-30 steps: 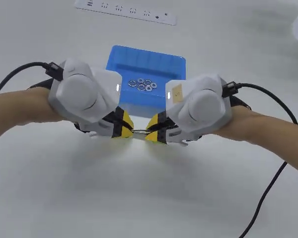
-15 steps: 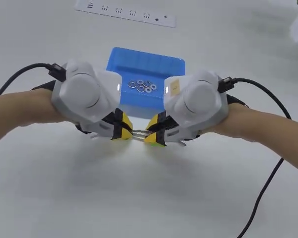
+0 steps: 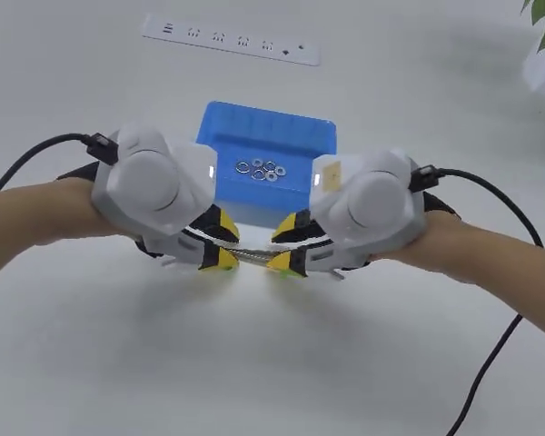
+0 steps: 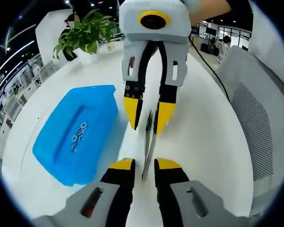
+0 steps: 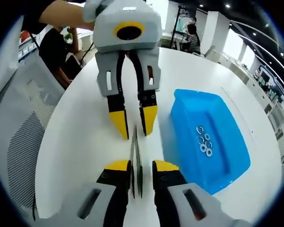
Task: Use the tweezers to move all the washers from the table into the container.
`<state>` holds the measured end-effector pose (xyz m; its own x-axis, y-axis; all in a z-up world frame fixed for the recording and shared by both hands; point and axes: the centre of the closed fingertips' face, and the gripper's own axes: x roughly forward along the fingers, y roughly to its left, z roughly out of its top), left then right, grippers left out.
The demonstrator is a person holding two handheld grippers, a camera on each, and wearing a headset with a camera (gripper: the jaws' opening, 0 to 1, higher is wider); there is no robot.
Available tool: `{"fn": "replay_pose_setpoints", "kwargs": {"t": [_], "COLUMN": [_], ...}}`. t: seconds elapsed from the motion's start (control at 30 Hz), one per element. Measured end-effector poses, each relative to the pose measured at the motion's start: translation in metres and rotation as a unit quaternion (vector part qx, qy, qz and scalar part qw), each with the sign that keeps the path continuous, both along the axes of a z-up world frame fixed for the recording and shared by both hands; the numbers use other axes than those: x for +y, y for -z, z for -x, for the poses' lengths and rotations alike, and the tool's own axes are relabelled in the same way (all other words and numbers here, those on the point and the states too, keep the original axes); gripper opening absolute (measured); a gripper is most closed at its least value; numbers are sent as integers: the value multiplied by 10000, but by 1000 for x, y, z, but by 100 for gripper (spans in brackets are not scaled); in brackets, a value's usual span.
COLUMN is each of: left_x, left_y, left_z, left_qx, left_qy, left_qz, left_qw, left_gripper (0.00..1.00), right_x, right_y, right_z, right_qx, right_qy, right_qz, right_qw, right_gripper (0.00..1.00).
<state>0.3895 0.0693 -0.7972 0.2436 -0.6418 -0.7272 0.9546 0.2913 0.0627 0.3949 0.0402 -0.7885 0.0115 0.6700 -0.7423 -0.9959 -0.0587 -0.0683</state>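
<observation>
The left gripper [image 3: 222, 242] and right gripper [image 3: 289, 243] have spread open around one tweezers [image 4: 147, 142]; six washers [image 3: 262, 170] sit in one container [image 3: 254, 127].

Washers [image 3: 261, 169] in container [image 3: 282, 127]; tweezers [image 3: 252, 258] before it

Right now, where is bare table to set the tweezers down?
Bare: the near table this side of left gripper and right gripper, and the band between container and power strip. Crowded: around the tweezers between the jaws, before the container.
</observation>
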Motion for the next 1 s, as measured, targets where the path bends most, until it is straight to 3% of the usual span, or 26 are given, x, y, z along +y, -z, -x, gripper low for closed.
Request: {"fn": "replay_pose_setpoints", "kwargs": {"t": [0.07,0.13,0.17,0.2,0.23,0.27,0.3,0.37,0.43,0.5,0.53,0.6,0.67,0.77,0.83,0.9,1.0], "left_x": [6,14,18,20,23,26,33,37,42,44,44,45,44,45,44,42,39], "left_y": [-4,-12,-20,-25,-32,-36,-42,-49,-71,-83,-95,-110,-124,-138,-147,-153,-157], "left_z": [1,1,1,4,8,11,12,15,17,20,21,22,27,32,38,43,50], "left_qx": [-20,-142,-290,-340,-299,-272,-382,-453,-1000,-1021,-1102,-1138,-1116,-1292,-1389,-1359,-1226], "left_qy": [-128,-329,-443,-494,-623,-744,-891,-1029,-1103,-1313,-1450,-1718,-1887,-1990,-1932,-1986,-2058], "left_qz": [23,100,233,378,609,705,772,880,1046,1227,1411,1655,1905,1976,2014,2092,2202], "left_qw": [9999,9993,9983,9975,9957,9944,9923,9898,9833,9784,9731,9644,9569,9511,9502,9478,9456], "left_gripper": [25,31,34,35,37,41,44,51,55,61,65,77,87,93,89,92,99], "right_x": [-4,-10,-13,-16,-20,-25,-31,-39,-52,-60,-65,-71,-75,-80,-81,-82,-85], "right_y": [-8,-20,-30,-38,-50,-56,-66,-74,-89,-95,-97,-101,-109,-122,-128,-131,-129], "right_z": [-4,-7,-8,-9,-10,-10,-9,-8,-3,0,2,7,9,17,22,27,33], "right_qx": [-30,63,130,167,178,170,145,107,41,-98,-207,-205,-110,-125,-166,-177,-227], "right_qy": [208,560,807,962,1171,1285,1392,1479,1595,1568,1540,1531,1694,1749,1745,1746,1741], "right_qz": [-152,-460,-693,-882,-1156,-1293,-1432,-1511,-1641,-1660,-1588,-1561,-1771,-1944,-2031,-2090,-2003], "right_qw": [9997,9973,9942,9913,9862,9831,9797,9773,9735,9735,9750,9756,9694,9651,9633,9620,9639], "right_gripper": [21,24,25,27,29,30,32,36,42,46,50,59,67,74,78,81,92]}}
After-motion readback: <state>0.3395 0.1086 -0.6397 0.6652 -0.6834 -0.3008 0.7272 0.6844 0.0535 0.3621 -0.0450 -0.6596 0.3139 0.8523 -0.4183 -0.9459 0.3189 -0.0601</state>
